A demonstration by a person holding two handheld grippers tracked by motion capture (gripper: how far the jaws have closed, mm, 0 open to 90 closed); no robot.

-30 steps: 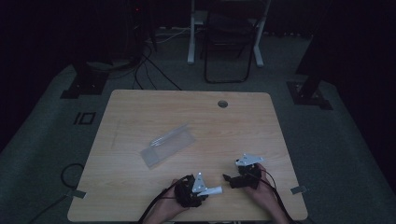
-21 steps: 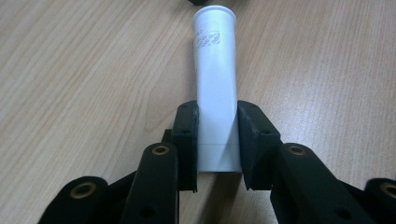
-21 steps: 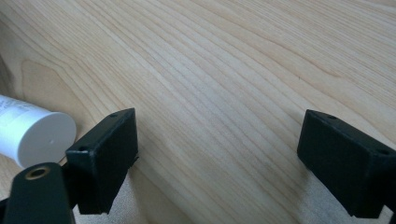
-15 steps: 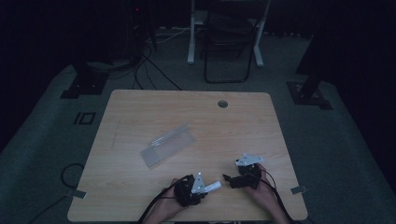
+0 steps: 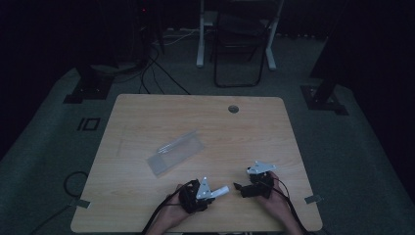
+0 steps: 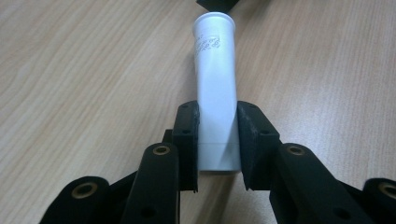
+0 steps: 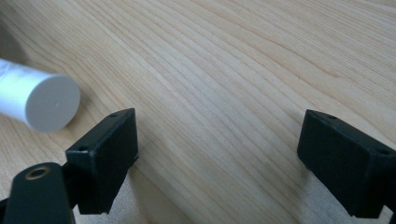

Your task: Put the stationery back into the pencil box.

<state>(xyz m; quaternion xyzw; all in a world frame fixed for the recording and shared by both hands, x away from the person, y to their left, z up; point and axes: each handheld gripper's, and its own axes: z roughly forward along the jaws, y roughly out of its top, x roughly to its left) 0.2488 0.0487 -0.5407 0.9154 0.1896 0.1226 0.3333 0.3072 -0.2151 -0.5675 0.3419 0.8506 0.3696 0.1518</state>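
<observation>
Room: dim, with a dark floor, cables and a chair frame point(image 5: 238, 46) beyond the far edge of the surface.
Surface: a pale wooden tabletop point(image 5: 147, 122) with a round cable hole point(image 5: 233, 108) near its far edge.
Clear plastic bag: lies flat on the surface point(image 5: 176, 152), well beyond the left gripper's fingers and to their left in the high view.
Left gripper: point(image 5: 211, 192) held in the person's left hand point(image 5: 169, 218) at the near edge, pointing toward the right gripper.
Left fingers: point(image 6: 187, 135) clenched on the white tube; both pads press its sides near the flat crimped end. The fingers have just been closing, with the tube between them.
White tube: point(image 6: 215, 84) a smooth white cylinder with faint grey print, running straight out from between the left fingers over the surface, its round capped end farthest from them.
Tube seen from the right gripper view: its round white end point(image 7: 51, 102) sits just outside the left-hand finger in that view, not between the two.
Right gripper: point(image 5: 238, 187) in the person's right hand point(image 5: 276, 203), facing the tube's capped end.
Right fingers: point(image 7: 105, 158) released and spread wide, bare wood between them, touching nothing.
</observation>
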